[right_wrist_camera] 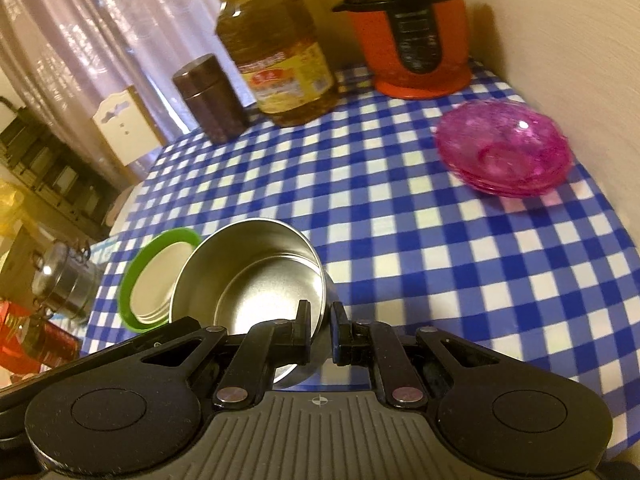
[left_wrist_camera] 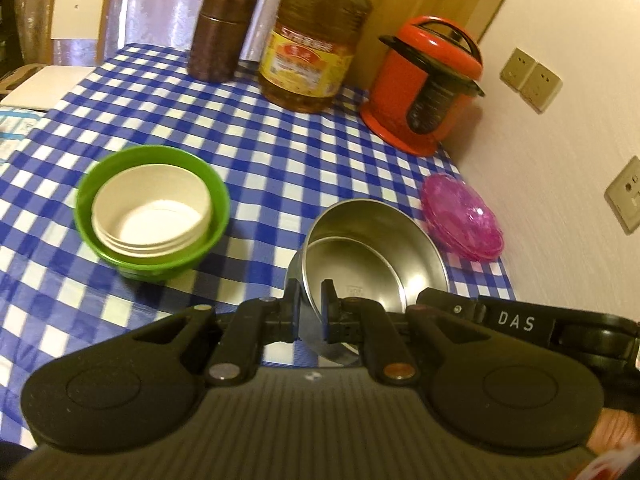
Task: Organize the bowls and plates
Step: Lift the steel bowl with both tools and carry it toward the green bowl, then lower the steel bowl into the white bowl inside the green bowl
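A deep steel bowl point(left_wrist_camera: 384, 256) point(right_wrist_camera: 260, 276) hangs tilted just above the blue-checked tablecloth point(left_wrist_camera: 280, 152), held from two sides. My left gripper point(left_wrist_camera: 311, 296) is shut on its near rim, one pad inside and one outside. My right gripper point(right_wrist_camera: 320, 320) is shut on the opposite rim, and its black body shows at the right of the left wrist view. To the left stands a green bowl point(left_wrist_camera: 218, 200) point(right_wrist_camera: 138, 264) with several white bowls point(left_wrist_camera: 160, 216) point(right_wrist_camera: 156, 280) nested in it. A stack of pink glass dishes point(left_wrist_camera: 460, 216) point(right_wrist_camera: 504, 152) sits by the wall.
At the back of the table stand a brown canister point(left_wrist_camera: 220, 32) point(right_wrist_camera: 212, 96), a big oil bottle point(left_wrist_camera: 316, 40) point(right_wrist_camera: 276, 56) and a red cooker point(left_wrist_camera: 424, 84) point(right_wrist_camera: 412, 28). The wall with sockets point(left_wrist_camera: 532, 80) borders the right side. A chair point(left_wrist_camera: 76, 8) stands behind the table.
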Action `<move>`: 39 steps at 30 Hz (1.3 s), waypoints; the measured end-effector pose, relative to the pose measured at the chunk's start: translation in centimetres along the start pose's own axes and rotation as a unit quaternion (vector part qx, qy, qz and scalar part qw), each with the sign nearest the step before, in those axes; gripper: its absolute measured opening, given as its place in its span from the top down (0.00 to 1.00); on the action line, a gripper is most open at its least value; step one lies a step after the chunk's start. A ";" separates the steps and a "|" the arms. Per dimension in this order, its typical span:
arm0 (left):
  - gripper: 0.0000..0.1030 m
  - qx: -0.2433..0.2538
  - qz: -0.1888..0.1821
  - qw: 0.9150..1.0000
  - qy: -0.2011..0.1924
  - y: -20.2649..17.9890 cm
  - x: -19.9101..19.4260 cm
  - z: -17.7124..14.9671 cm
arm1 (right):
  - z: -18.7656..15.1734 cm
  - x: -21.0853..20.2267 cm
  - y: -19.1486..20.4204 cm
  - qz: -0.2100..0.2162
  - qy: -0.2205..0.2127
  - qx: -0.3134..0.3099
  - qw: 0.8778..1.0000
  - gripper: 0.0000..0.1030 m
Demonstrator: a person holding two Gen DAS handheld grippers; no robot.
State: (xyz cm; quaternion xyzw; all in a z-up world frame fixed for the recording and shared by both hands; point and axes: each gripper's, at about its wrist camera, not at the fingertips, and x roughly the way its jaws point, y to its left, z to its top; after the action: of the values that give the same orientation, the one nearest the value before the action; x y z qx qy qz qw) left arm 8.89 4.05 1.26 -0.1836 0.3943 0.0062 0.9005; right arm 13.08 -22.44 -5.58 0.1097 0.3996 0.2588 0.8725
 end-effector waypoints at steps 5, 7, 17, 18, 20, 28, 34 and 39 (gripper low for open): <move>0.92 -0.011 0.010 1.000 -0.010 1.6 -1.1 0.4 | 0.0 0.6 2.0 0.009 0.003 -0.016 1.000 0.91; 0.92 -0.015 0.014 1.000 -0.014 2.2 -1.6 0.6 | 0.1 0.9 2.8 0.013 0.004 -0.021 1.000 0.91; 0.91 -0.043 0.038 0.998 -0.027 6.3 -2.7 1.5 | 0.6 2.8 7.1 0.034 0.009 -0.054 0.998 0.91; 0.91 -0.046 0.041 0.998 -0.029 6.7 -2.8 1.7 | 0.8 3.1 7.6 0.037 0.009 -0.057 0.998 0.91; 0.91 -0.051 0.046 0.997 -0.032 7.5 -2.8 2.1 | 1.1 3.6 8.6 0.043 0.009 -0.064 0.997 0.91; 0.91 -0.065 0.061 0.995 -0.040 10.4 -2.3 4.2 | 2.9 6.5 11.7 0.059 0.014 -0.081 0.995 0.92; 0.91 -0.072 0.069 0.994 -0.037 12.2 -1.1 5.6 | 4.0 8.8 13.3 0.062 0.020 -0.090 0.994 0.92; 0.91 -0.080 0.070 0.994 -0.028 13.5 0.3 6.2 | 4.3 10.7 13.8 0.062 0.030 -0.092 0.993 0.92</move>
State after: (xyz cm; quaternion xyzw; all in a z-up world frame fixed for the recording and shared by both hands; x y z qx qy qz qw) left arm 11.34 18.69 0.52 -0.2263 0.3794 0.1058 0.8909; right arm 17.17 -4.97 -4.13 0.0456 0.3922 0.3511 0.8490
